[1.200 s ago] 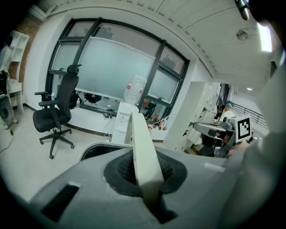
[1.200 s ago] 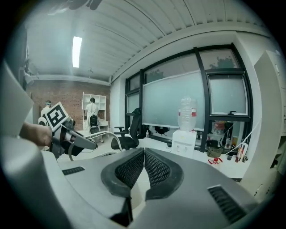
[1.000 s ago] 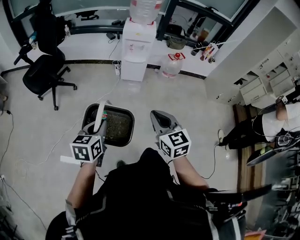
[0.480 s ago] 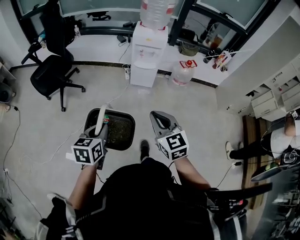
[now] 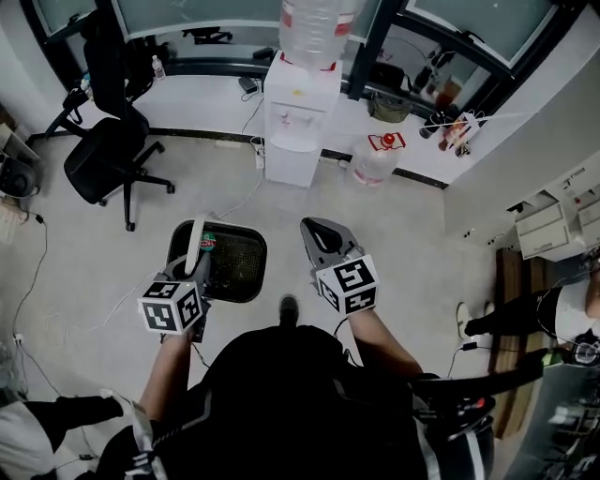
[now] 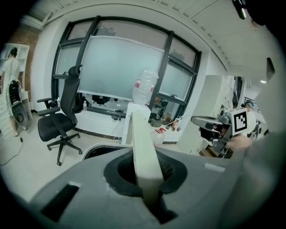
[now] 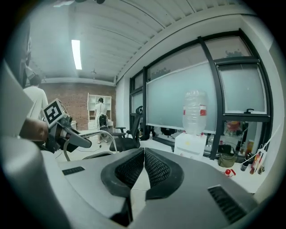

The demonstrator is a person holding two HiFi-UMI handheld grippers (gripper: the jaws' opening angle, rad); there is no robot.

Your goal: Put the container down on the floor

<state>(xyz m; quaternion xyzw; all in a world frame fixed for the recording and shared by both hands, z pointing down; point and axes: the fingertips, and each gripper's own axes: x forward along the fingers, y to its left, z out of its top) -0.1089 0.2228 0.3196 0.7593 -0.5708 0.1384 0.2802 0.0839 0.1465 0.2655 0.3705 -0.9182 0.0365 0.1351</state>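
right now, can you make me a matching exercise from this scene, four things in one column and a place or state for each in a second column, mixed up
Things
1. left gripper
2. right gripper
3. office chair
4. water bottle

Places or states
A. on top of the white dispenser
B. shut, nothing between the jaws
C. shut on the white handle of the container
D. standing on the floor at the head view's left

Pairs: 1-C, 2-B, 3-D, 4-A
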